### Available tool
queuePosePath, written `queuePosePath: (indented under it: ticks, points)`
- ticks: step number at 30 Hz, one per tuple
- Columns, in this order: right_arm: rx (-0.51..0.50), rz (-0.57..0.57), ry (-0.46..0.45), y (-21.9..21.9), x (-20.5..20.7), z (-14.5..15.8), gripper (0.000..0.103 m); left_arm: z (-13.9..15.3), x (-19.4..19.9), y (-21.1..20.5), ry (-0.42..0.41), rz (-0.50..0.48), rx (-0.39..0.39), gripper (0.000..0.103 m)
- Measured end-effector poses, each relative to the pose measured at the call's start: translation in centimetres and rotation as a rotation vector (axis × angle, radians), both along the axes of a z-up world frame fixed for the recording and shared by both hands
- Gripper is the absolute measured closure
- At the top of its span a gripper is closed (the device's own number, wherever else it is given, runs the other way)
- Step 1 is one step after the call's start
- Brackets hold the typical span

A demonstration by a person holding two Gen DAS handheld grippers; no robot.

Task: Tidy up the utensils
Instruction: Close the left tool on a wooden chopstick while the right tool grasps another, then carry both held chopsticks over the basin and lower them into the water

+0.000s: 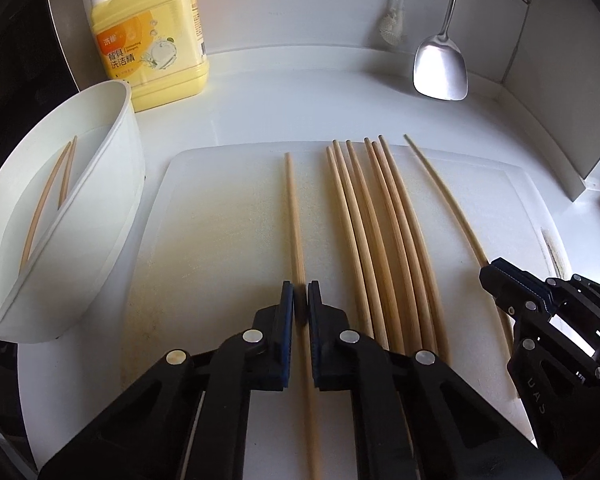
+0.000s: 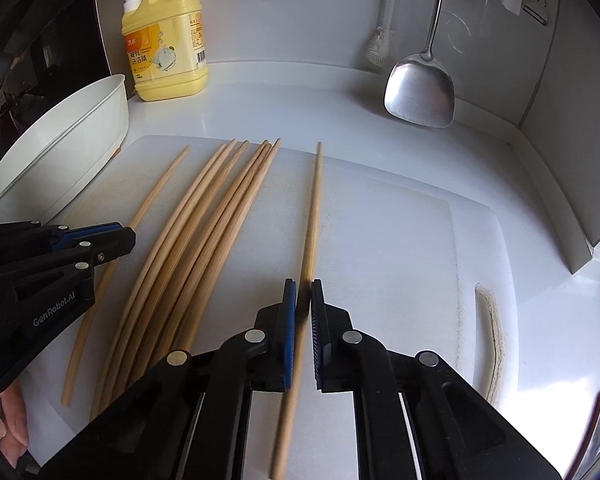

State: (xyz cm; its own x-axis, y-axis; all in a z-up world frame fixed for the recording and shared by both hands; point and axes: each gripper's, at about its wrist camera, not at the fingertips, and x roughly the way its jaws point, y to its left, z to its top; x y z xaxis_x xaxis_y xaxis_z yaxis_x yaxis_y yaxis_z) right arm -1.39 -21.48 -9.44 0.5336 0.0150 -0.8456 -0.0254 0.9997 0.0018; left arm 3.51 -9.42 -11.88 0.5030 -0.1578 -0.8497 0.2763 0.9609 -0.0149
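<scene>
- Kitchen counter, white, with a white cutting board laid on it; yellow detergent jug and a steel spatula against the back wall.
- White holder bin, left of the board: two chopsticks already lying inside it.
- Loose chopstick bundle, mid-board: about six lying side by side, touching.
- Left gripper: clenched on a single chopstick lying apart, left of the bundle, taken toward its thick end.
- Right gripper: clenched on the lone chopstick right of the bundle, likewise toward the thick end.
- Handling, judged: bamboo sticks are light, stiff, smooth and round, apt to roll or pivot in the pads; a hold nearer the middle would swing less than one by the end.
- Hard to make out: both gripped sticks blur near the pads; their near ends run under the gripper bodies or off frame; bin floor partly hidden by its wall; a fingertip shows at lower left in the right view, the person otherwise unseen.
</scene>
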Motion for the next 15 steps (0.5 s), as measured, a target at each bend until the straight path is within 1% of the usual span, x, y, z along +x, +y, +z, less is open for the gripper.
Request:
queuePosePath:
  ticks: [4,9,12,15]
  points:
    - [0.025,-0.017,0.017,-0.4,-0.2,0.3,0.097,0.1,0.0,0.2,0.025,-0.004,-0.008,0.096]
    - [0.070,-0.049,0.003,-0.9,-0.9,1.7,0.097,0.9,-0.5,0.8,0.048,-0.011,-0.042,0.096]
    - [0.099,-0.062,-0.012,-0.9,-1.3,2.9,0.097,2.1,-0.9,1.5,0.044,-0.017,-0.052,0.096]
    - [0.144,-0.069,-0.018,-0.4,-1.5,4.3,0.097,4.2,-1.3,2.7,0.015,-0.020,-0.063,0.096]
